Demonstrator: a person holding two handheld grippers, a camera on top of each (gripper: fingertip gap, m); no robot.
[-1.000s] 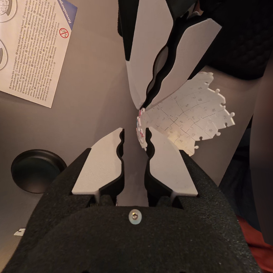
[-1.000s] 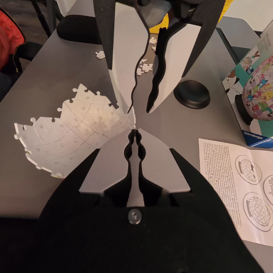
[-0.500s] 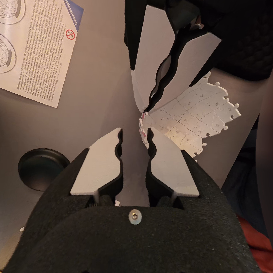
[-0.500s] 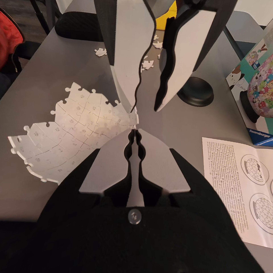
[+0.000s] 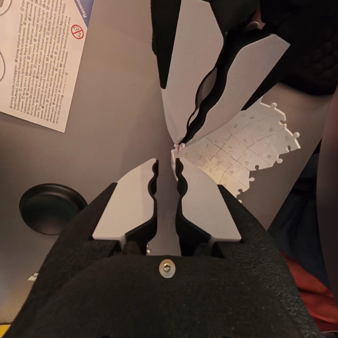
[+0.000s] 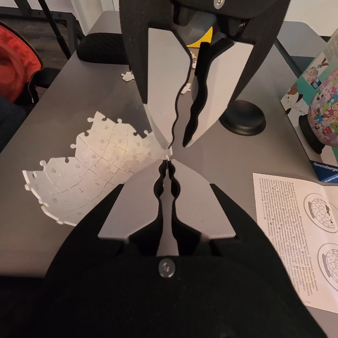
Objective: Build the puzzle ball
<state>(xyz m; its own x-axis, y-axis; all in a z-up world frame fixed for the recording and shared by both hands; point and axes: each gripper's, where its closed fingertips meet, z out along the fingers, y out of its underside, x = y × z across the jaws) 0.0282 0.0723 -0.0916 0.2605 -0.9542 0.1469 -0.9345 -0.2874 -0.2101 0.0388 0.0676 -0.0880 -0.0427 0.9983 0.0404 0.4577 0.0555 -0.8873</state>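
White curved puzzle shell (image 6: 87,173), numbered backs up, hangs above the grey counter (image 6: 228,164), pinched at its tip by the right gripper (image 6: 167,161), whose fingers are closed on its edge. Left gripper (image 5: 166,161) stands narrowly parted just beside that edge, one finger touching it. Step in hand looks like pressing the edge seam; next, the left gripper should close squarely on the edge without flexing the shell apart.

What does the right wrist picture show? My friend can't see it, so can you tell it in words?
The right gripper, jaws shut, pinches the edge of a curved white puzzle shell above a grey table. The left gripper faces it, jaws open. An instruction sheet, puzzle box and black stand sit to the right.
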